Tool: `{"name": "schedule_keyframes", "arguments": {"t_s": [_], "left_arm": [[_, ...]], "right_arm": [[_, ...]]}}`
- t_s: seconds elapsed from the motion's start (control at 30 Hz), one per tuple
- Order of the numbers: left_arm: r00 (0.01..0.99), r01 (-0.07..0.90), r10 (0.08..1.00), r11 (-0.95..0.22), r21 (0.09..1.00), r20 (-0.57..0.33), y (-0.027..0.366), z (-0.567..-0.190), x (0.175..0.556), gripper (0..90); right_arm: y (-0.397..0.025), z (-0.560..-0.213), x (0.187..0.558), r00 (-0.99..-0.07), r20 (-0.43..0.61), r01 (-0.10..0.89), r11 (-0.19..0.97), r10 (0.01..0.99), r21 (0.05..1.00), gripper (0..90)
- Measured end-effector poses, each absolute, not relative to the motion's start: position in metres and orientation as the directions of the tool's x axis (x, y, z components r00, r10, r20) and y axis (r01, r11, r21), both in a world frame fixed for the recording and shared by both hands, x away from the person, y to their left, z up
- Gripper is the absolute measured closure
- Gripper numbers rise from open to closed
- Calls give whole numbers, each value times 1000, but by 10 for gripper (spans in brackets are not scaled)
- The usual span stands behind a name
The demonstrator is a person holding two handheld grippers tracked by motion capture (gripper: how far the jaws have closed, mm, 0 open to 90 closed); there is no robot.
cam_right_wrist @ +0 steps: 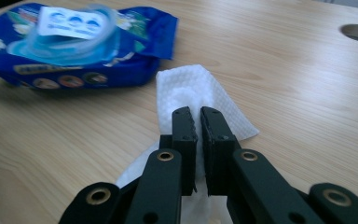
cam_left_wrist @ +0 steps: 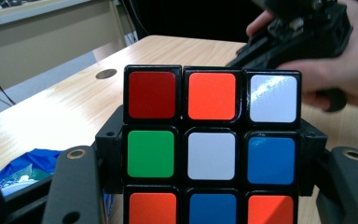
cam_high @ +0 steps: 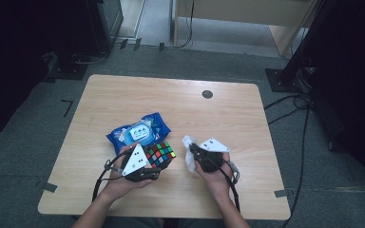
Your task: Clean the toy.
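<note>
Currently, the left gripper (cam_high: 156, 164) clamps the multicoloured plastic puzzle cube (cam_left_wrist: 212, 140) by opposite sides, just in front of the blue wet-wipe pack (cam_high: 139, 132). Rigid and smooth, it needs firm flat-face contact. The right gripper (cam_right_wrist: 198, 122), jaws nearly closed, pinches the limp white wipe (cam_right_wrist: 191, 95) beside the cube.

On the table (cam_high: 123, 95), the cube (cam_high: 161, 154) sits between the left gripper's (cam_high: 148, 167) fingers (cam_left_wrist: 74, 186), the wipe (cam_right_wrist: 191, 93) between the right gripper's (cam_right_wrist: 198, 140), the pack (cam_high: 140, 132) beyond both.
</note>
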State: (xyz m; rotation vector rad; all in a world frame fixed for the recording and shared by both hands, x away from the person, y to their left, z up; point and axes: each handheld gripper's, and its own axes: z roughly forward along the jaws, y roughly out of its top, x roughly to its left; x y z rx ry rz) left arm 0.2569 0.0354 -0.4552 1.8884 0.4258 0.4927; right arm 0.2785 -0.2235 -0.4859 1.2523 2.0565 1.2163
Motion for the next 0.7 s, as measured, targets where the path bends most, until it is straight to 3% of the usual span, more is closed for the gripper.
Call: {"name": "schedule_keyframes", "arguments": {"t_s": [0.23, 0.33, 0.57, 0.7], "left_arm": [[845, 59, 517, -338, 939, 133, 39, -453, 256, 339], [841, 61, 524, -335, 940, 132, 40, -453, 257, 339], [824, 69, 551, -330, 942, 132, 44, -453, 260, 339], [809, 68, 568, -348, 935, 153, 38, -455, 259, 339]], "right_arm": [[-197, -487, 280, -582, 120, 421, 171, 805, 891, 855], [-197, -485, 282, -577, 149, 412, 128, 803, 902, 643], [-224, -462, 273, -507, 321, 465, -60, 800, 884, 490], [-221, -444, 262, -525, 379, 480, -102, 762, 871, 410]]}}
